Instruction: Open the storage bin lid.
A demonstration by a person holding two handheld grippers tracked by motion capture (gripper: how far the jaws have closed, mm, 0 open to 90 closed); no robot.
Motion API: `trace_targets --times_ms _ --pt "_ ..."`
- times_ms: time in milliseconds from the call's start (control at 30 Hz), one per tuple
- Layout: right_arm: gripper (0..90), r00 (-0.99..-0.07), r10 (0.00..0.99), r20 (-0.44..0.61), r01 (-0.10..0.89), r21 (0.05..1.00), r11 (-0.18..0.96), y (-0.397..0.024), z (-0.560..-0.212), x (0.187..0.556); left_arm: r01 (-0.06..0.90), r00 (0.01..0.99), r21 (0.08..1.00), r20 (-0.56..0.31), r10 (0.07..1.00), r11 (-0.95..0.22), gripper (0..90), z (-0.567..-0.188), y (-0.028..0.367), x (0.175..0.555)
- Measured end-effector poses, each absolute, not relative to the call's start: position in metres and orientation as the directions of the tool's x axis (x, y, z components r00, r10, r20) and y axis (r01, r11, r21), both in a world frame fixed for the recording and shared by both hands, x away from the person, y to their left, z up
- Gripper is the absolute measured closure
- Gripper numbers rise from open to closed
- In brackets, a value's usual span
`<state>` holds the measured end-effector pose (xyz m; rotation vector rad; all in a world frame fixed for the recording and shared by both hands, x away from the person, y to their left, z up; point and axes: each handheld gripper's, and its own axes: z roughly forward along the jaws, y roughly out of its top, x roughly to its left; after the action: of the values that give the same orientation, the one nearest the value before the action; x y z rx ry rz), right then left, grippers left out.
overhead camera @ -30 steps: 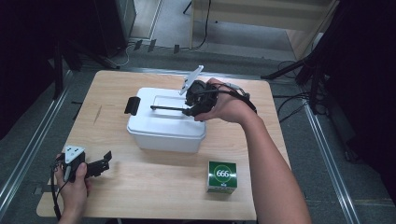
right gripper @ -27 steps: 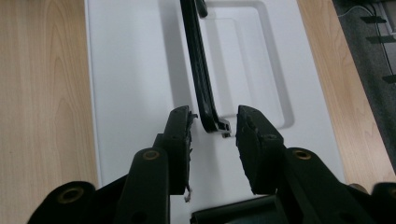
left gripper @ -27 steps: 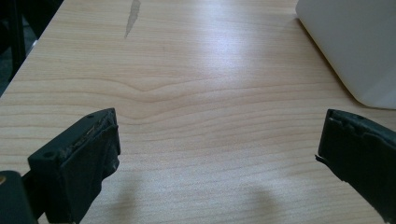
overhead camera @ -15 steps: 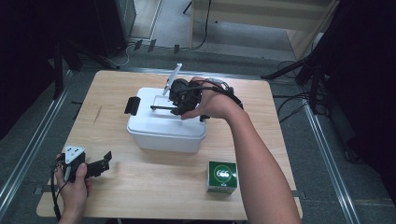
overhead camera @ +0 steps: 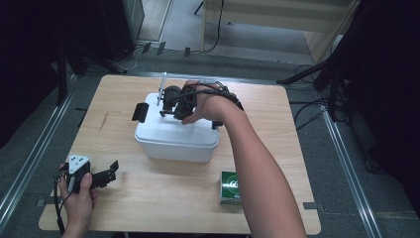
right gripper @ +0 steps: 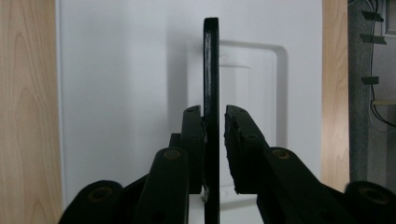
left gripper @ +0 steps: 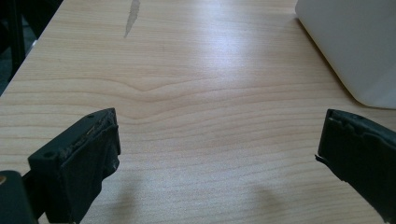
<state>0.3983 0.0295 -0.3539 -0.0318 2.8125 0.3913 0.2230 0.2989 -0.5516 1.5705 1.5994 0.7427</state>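
High view: right claw (overhead camera: pixel 166 105) sits over the white box (overhead camera: pixel 176 136) mid counter (overhead camera: pixel 277 148), w/ left claw (overhead camera: pixel 106 174) resting at the near-left corner. Left gripper view: jaws wide apart over bare wood, nothing between. Right gripper view: jaws have just been closing on the box's upright black handle (right gripper: pixel 211 70), one pad touching it, the other just shy.

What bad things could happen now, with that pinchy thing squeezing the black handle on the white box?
1. The right gripper has just been closing on the thin black handle, but a small gap shows beside one of its fingers. The handle might slip out.
2. The left gripper rests away from the white box, so nothing steadies it; pulling could drag or tip it.
3. The green carton stands close by and could get bumped.
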Motion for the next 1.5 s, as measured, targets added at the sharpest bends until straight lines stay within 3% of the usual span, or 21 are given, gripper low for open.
trace_targets --times_ms 67,400,867,1500 --pt "84.5 -0.951 0.005 -0.310 -0.082 0.268 0.960 0.029 -0.354 0.399 0.547 0.044 0.833 -0.124 0.991 0.080 0.0 -0.552 0.299 0.223" --pt "85.0 -0.952 -0.007 -0.306 -0.104 0.300 0.948 0.023 -0.347 0.403 0.549 0.051 0.833 -0.125 0.991 0.076 0.0 -0.552 0.299 0.223" --pt "85.2 -0.934 -0.007 -0.357 -0.137 0.341 0.930 0.007 -0.311 0.394 0.542 0.048 0.837 -0.124 0.991 0.079 0.0 -0.552 0.299 0.223" --pt "85.3 -0.922 0.112 -0.371 -0.029 0.353 0.935 -0.082 -0.303 0.392 0.542 0.040 0.837 -0.117 0.992 0.077 0.0 -0.552 0.298 0.222"
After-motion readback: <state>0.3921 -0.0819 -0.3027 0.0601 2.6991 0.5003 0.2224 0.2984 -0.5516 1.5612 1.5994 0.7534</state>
